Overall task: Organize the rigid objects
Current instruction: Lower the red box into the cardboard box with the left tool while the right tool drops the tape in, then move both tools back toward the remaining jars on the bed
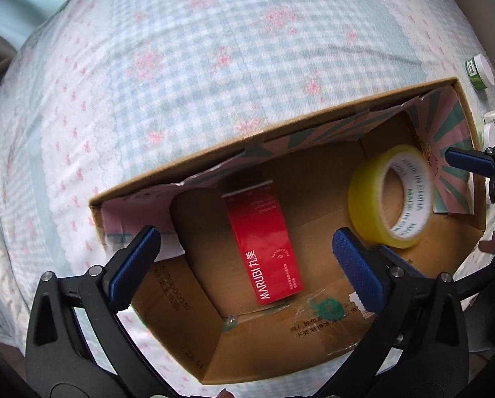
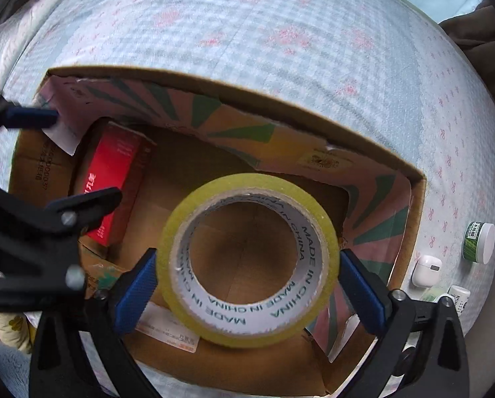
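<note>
Red box flat in cardboard box, long axis lengthwise

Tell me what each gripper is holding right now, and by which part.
Left gripper: nothing; its fingers stand open above the red box. Right gripper: its fingers flank the yellow tape roll's outer rim, but whether they press it cannot be told.

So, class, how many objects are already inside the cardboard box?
2: a red carton lying toward the box's left end, and a yellow tape roll toward its right end. The walls may hide more.
</note>
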